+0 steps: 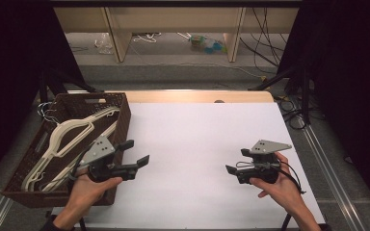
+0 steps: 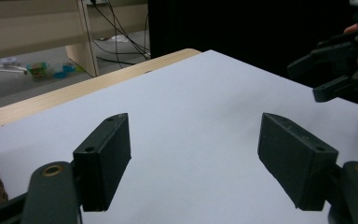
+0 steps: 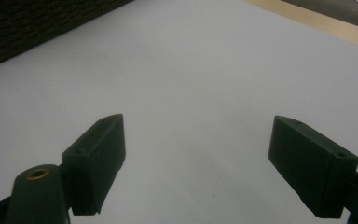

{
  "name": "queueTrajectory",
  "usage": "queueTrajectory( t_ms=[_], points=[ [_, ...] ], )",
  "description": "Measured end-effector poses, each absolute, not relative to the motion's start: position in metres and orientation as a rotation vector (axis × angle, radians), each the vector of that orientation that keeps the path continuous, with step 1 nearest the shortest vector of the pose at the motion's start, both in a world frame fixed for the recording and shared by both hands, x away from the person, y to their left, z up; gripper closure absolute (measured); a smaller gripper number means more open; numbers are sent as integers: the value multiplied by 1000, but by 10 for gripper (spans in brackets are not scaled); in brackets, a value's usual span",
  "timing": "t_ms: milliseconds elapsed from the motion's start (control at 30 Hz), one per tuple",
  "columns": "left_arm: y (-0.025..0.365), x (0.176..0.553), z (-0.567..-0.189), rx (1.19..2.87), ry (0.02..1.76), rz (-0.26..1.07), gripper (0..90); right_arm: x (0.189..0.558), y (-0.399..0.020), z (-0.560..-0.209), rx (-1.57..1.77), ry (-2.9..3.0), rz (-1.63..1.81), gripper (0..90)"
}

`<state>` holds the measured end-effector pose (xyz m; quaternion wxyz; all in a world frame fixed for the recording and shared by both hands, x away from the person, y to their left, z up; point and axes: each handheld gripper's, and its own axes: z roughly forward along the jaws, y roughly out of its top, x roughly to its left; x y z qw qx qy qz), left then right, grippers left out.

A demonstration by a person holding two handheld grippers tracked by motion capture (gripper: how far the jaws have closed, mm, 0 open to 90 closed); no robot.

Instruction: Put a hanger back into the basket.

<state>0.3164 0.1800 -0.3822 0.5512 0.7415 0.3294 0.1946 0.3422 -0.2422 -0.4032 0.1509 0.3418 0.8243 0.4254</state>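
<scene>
- Both tongs, left gripper [image 1: 136, 151] and right gripper [image 1: 235, 161], gape empty.
- Reaching into the wicker basket [image 1: 121, 126], tangled white hangers [image 1: 72, 132] could snag and lift together.

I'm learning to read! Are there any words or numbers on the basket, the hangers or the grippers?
None: there is no word, number or sign to read on the brown basket, the white hangers, the left gripper, the right gripper or the white table sheet.
The colourful packet on the floor: too small and blurred to read.
</scene>
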Motion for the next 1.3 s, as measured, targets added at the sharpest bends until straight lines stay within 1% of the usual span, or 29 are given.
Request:
queueTrajectory(
  t_ms=[133, 300, 433, 567, 800, 1000, 1300],
  points=[
    [173, 312, -398, 1738, 775, 432, 244, 333, -239, -406, 981, 2360, 1266, 184],
    [165, 305, -427, 1804, 748, 432, 240, 324, -236, -412, 972, 2358, 1252, 167],
    [161, 298, -441, 1832, 753, 393, 237, 318, -237, -414, 965, 2320, 1287, 166],
    [160, 292, -441, 1842, 706, 445, 233, 309, -239, -416, 960, 2288, 1326, 163],
    [162, 287, -440, 1840, 680, 460, 228, 293, -240, -419, 928, 2266, 1367, 162],
    [164, 287, -440, 1814, 688, 442, 223, 283, -239, -422, 921, 2254, 1388, 161],
    [164, 287, -441, 1805, 695, 443, 219, 283, -240, -421, 912, 2251, 1370, 162]
  ],
)
